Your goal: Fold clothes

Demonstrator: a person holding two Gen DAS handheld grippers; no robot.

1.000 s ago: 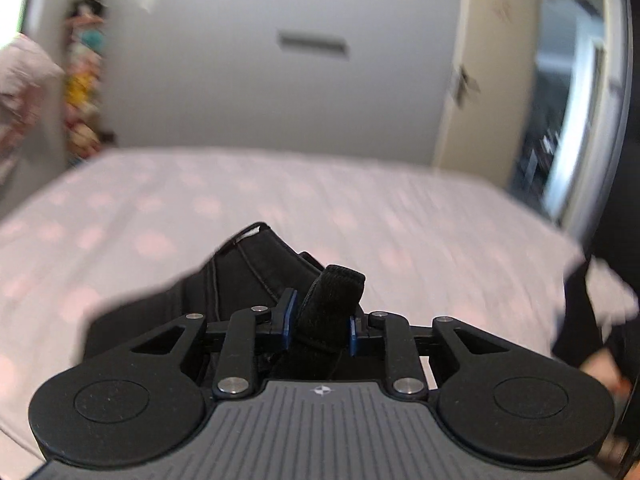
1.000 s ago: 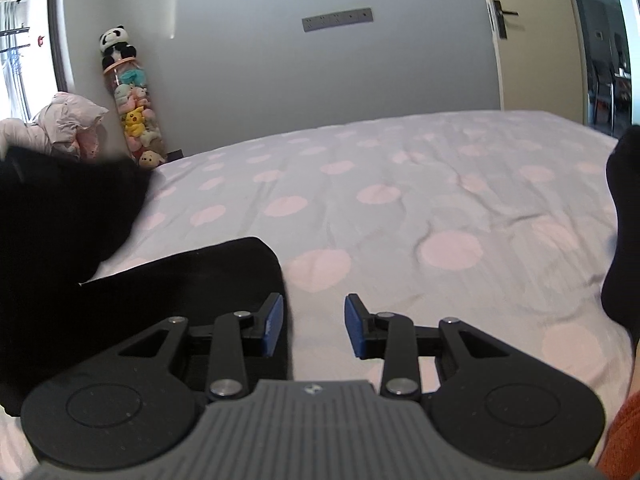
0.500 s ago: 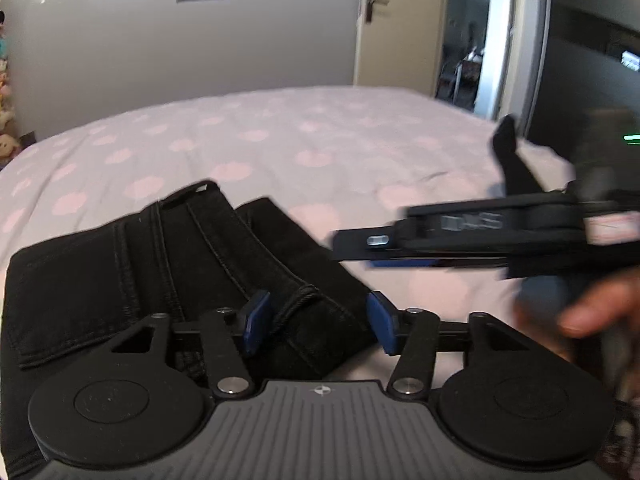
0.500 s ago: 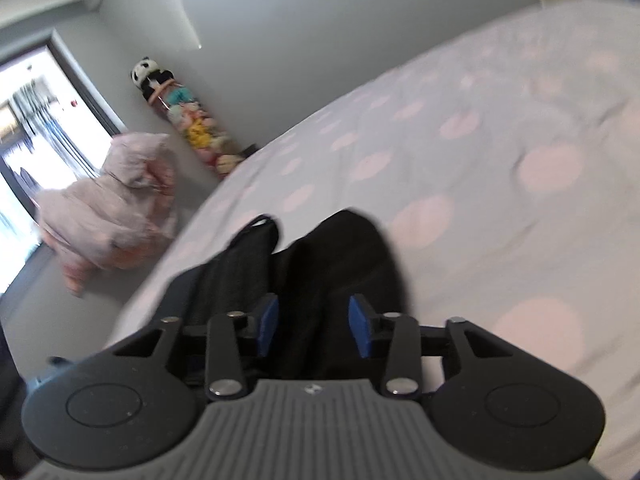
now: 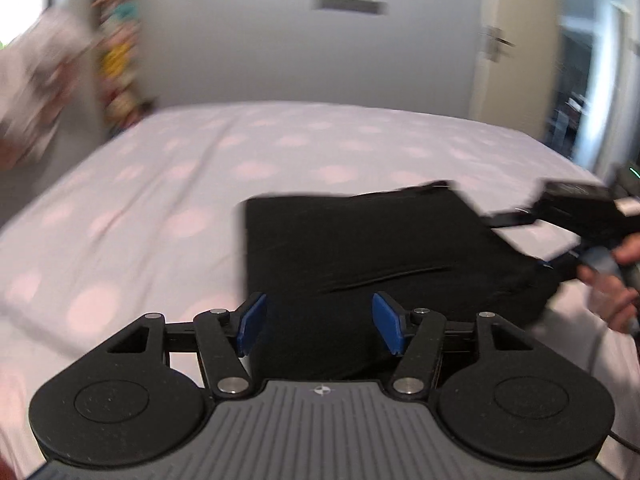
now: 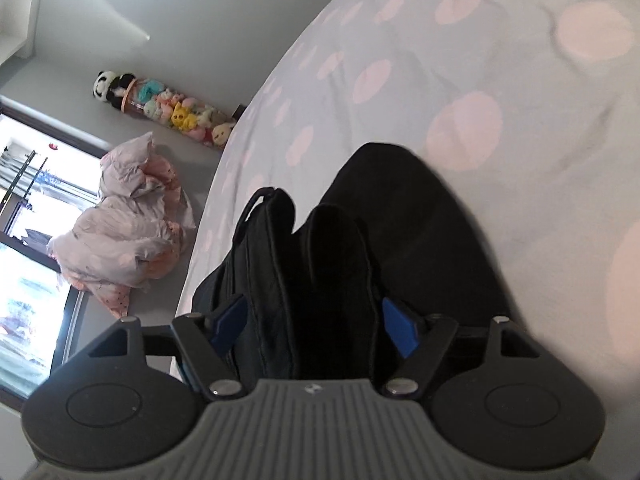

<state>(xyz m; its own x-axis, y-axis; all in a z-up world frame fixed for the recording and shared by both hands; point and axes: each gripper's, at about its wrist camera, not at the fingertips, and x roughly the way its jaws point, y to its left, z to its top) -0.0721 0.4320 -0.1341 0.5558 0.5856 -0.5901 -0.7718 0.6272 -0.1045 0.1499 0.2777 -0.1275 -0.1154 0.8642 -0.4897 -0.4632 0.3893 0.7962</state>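
Over at the left edge of the left wrist view you have only blur: a pale heap of bedding (image 5: 36, 80) and a column of soft toys (image 5: 116, 52) against the wall, neither part of the job. The bed (image 5: 168, 184), in its spotted sheet, fills the middle, and the black trousers (image 5: 360, 248) lie on it as a folded dark slab.

Your left claw (image 5: 318, 326) stands wide, its jaws having just been opening; the near edge of the trousers lies between and below the blue pads, but the pads press on nothing. From this claw the garment stretches ahead and off to the right, its long axis running roughly across the picture toward your other hand.

Further right, your right claw (image 5: 552, 240) comes in at the far end of the slab, held by your hand (image 5: 612, 280). Seen from its own camera, the right claw (image 6: 316, 324) is also spread wide and has just been opening, with thick folded layers of the trousers (image 6: 352, 256) bunched between its pads (whether the cloth brushes the pads I cannot tell, but no squeeze shows).

So each claw sits at one end of the bundle, both released. If another fold is wanted, it would probably run across that long axis, and the right claw is the more deeply engaged.
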